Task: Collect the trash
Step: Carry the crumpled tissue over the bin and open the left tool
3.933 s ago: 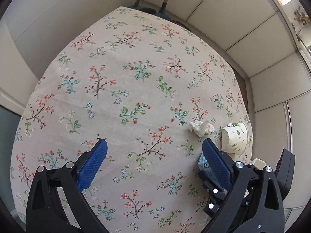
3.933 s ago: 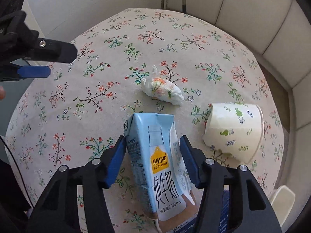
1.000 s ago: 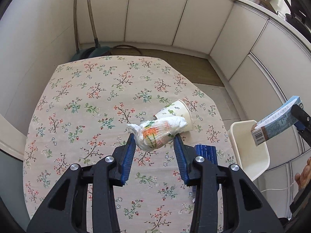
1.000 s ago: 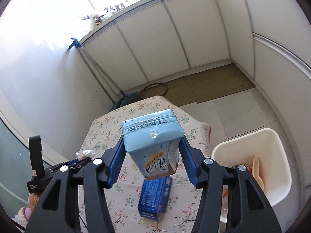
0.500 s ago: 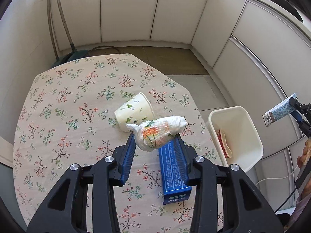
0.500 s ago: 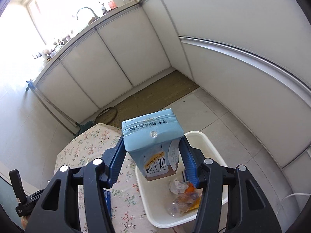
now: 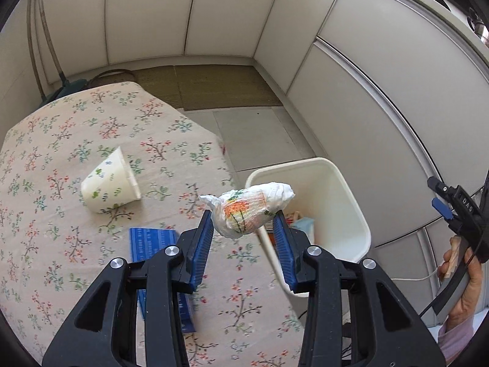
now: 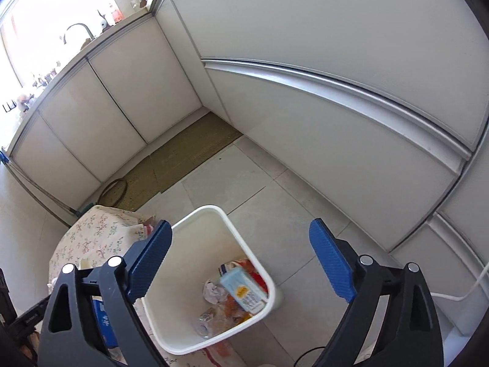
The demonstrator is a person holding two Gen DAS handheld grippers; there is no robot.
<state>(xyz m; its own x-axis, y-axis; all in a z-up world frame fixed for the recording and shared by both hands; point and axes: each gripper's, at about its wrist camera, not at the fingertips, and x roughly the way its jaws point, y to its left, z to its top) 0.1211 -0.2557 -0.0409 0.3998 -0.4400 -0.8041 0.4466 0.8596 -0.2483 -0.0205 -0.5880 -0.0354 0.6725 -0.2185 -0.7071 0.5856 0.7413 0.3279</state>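
Room: white cabinet fronts, pale floor tiles, woven brown mat (image 8: 186, 159).
Table: floral cloth-covered table (image 7: 55, 140) beside the white plastic rectangular bin (image 8: 214, 214).
Left gripper (image 7: 243, 232): blue pads clamped on a crumpled white printed tissue wad (image 7: 249, 209), held at the table edge next to the bin.
Right gripper (image 8: 240, 261): jaws opening wide over the bin, nothing between them.
Bin contents: light-blue milk carton (image 8: 243, 290) lying among wrappers.
On table: tipped white floral paper cup (image 7: 108, 183); flat blue box (image 7: 154, 243).

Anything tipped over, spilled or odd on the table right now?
Yes: the white floral paper cup lies tipped on its side on the floral tablecloth, near the flat blue box. No spill is visible.
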